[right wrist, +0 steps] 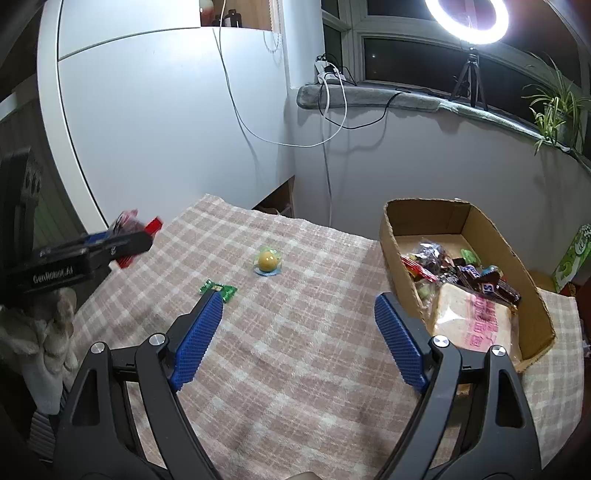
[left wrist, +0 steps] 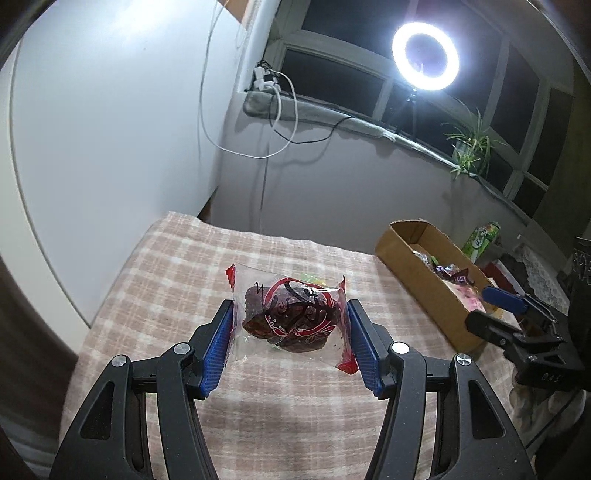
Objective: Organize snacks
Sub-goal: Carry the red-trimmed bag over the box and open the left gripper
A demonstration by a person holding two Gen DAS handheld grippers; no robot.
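Observation:
My left gripper [left wrist: 290, 312] is shut on a clear packet with red ends and dark dried fruit inside [left wrist: 288, 317], held above the checked cloth. In the right wrist view the same packet [right wrist: 127, 225] shows at the far left in the left gripper [right wrist: 122, 243]. My right gripper [right wrist: 297, 310] is open and empty over the cloth; it also shows at the right of the left wrist view [left wrist: 491, 306]. A yellow jelly cup [right wrist: 267, 262] and a small green candy wrapper [right wrist: 218, 290] lie on the cloth. A cardboard box [right wrist: 391, 236] at the right holds several snacks.
The table has a pink checked cloth [right wrist: 314, 369]. A green carton [right wrist: 574, 258] stands behind the box. A white wall, hanging cables [right wrist: 328, 110], a windowsill with a ring light [right wrist: 467, 18] and a plant [right wrist: 554, 107] lie beyond the table.

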